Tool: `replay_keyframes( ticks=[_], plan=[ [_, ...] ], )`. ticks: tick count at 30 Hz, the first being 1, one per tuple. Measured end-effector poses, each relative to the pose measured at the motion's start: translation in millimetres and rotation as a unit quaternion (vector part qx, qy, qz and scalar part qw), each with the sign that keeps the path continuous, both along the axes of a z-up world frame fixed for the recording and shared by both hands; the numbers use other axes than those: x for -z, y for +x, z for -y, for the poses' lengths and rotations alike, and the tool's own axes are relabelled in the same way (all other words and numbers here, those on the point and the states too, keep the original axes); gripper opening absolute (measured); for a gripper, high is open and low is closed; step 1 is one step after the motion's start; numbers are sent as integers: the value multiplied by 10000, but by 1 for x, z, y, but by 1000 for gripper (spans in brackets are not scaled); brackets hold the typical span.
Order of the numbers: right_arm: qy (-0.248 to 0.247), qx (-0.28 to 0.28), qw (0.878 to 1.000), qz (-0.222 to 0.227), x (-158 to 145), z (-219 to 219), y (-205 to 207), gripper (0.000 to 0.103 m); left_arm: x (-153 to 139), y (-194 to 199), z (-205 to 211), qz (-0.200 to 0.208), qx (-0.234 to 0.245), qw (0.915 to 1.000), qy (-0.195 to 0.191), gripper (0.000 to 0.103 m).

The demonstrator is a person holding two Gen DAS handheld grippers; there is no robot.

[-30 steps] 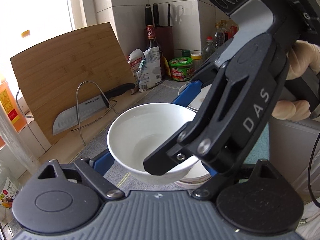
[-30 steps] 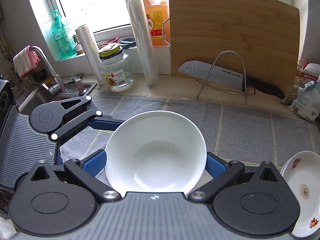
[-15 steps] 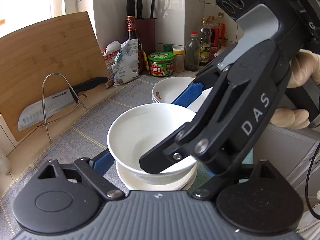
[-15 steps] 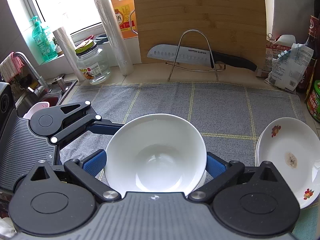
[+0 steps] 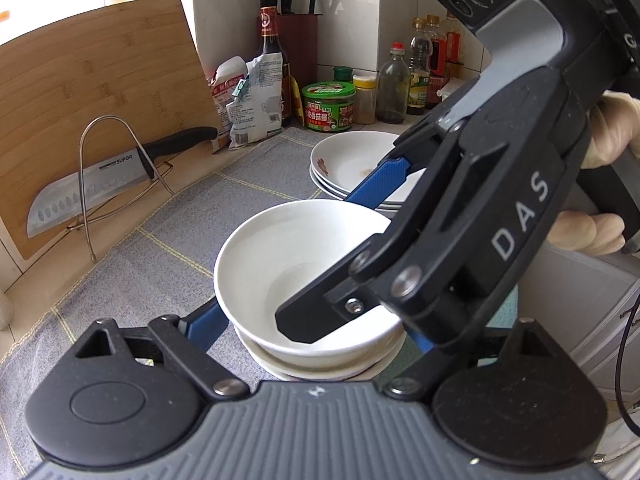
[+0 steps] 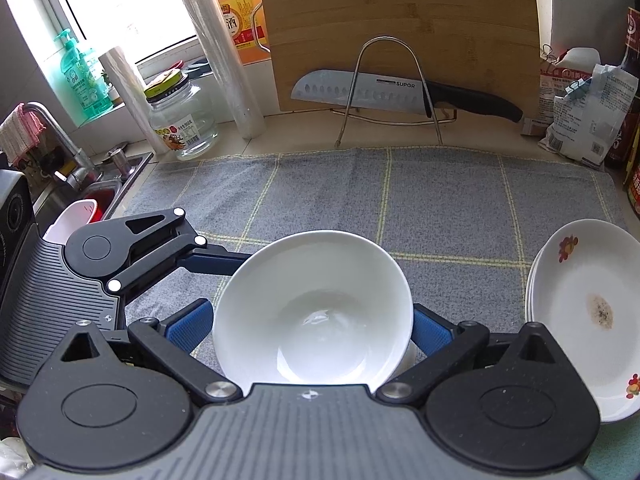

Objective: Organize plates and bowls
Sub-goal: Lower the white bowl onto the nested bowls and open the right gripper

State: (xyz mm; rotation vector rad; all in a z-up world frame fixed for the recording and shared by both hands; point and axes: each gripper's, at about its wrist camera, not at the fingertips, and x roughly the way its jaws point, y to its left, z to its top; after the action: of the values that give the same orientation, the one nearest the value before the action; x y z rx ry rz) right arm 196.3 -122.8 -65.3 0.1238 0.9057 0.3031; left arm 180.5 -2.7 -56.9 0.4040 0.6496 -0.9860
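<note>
Two hand-held grippers share one white bowl [image 6: 312,308] over a grey checked cloth [image 6: 440,208] spread on the kitchen desk. The right gripper [image 6: 310,326] has its blue-padded jaws closed on the bowl's two sides, near the cloth's front edge. The left gripper [image 5: 316,326] comes in from the sink side; in its own view one blue pad sits against the bowl's near wall, but the far jaw is hidden behind the right tool, so a full grip by that pair cannot be confirmed.

The bowl hangs directly over a small stack of white bowls [image 5: 316,364] and appears to rest in, or just above, the top one; the views do not settle whether it has seated. Holding it level from opposite sides seems meant to nest it squarely rather than drop it in tilted.

Toward the cloth's right edge stands a stack of flowered plates [image 6: 580,312], the top one marked with a brownish stain. Bowls in one pile and plates in another suggest sorting by kind.

Along the desk's back edge a cutting board [image 6: 400,28] leans on the wall behind a knife [image 6: 380,90] in a wire stand, well clear of the work. A gloved hand [image 5: 600,184] grips the right tool's handle.
</note>
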Motion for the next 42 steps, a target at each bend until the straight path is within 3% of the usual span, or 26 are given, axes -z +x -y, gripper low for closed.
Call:
replay_keyframes(
  ticks=[20, 24, 29, 42],
  plan=[
    [-192, 32, 9998, -22, 9, -2, -5, 103, 3, 1, 0, -26, 97, 9999, 71, 94],
    [-215, 35, 9998, 37, 9, -2, -10, 103, -6, -5, -9, 168, 133, 9997, -93, 100],
    [-146, 156, 9996, 180, 5, 2, -18, 103, -8, -8, -22, 81, 132, 9998, -152, 100],
    [-424, -27, 9977, 536, 9, 20, -66, 103, 47, -3, -37, -678, -349, 9967, 275, 101]
  ],
)
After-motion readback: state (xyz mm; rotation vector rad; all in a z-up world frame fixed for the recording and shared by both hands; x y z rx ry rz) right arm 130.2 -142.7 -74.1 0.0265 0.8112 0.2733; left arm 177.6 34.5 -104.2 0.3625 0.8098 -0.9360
